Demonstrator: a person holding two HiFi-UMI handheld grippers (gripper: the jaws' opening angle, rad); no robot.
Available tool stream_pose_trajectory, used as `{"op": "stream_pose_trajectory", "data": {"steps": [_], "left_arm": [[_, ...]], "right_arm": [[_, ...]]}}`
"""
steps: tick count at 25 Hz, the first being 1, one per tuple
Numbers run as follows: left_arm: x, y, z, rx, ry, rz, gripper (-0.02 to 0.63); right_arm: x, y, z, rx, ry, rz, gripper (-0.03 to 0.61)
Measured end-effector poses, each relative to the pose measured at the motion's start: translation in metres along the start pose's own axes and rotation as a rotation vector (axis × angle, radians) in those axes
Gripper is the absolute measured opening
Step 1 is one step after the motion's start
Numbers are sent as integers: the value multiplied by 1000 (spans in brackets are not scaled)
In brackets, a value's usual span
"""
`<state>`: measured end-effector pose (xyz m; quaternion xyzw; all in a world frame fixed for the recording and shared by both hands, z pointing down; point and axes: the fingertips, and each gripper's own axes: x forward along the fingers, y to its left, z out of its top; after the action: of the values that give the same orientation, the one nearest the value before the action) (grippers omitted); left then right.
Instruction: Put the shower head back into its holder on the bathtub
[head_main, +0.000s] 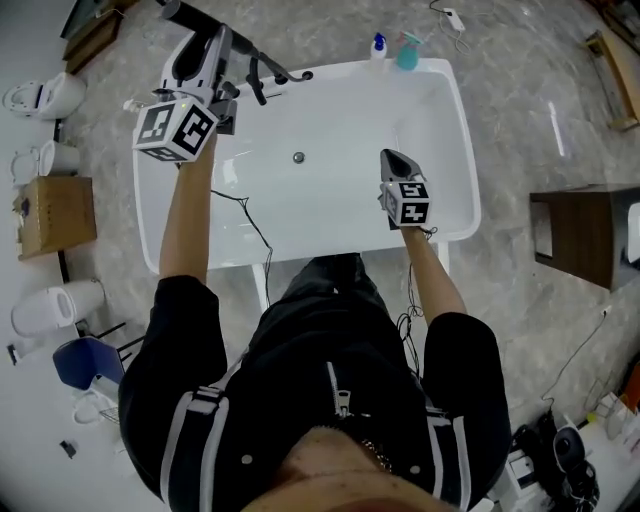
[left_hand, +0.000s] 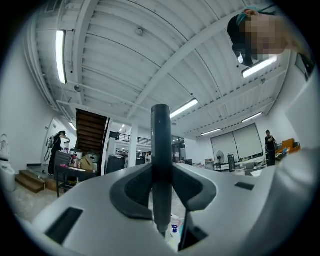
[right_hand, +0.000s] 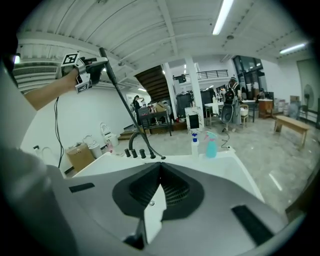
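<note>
Left gripper clamped mid-shaft on shower head handle. Handle judged rigid, smooth, probably slippery. Hose trails below, may tug. Right gripper closed, empty.

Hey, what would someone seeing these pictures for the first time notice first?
The big white bathtub fills the middle of the head view, with the person leaning over it. Above its far left corner the left gripper is held high, clamped on the dark shower head, whose hose runs down to the black taps. The right gripper hangs shut and empty over the basin.
</note>
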<state>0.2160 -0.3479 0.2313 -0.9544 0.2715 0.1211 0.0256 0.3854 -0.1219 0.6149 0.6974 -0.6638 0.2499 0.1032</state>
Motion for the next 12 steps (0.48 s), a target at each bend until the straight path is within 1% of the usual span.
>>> {"op": "stream_pose_trajectory", "data": {"steps": [2, 8, 12], "left_arm": [[9, 6, -14, 0, 16, -1, 130], [27, 27, -61, -35, 56, -8, 131], [36, 38, -98, -39, 85, -25, 130]], "right_arm": [[-3, 5, -1, 13, 0, -6, 9], [-6, 20, -5, 40, 6, -44, 9], [0, 20, -11, 78, 9, -79, 9]]}}
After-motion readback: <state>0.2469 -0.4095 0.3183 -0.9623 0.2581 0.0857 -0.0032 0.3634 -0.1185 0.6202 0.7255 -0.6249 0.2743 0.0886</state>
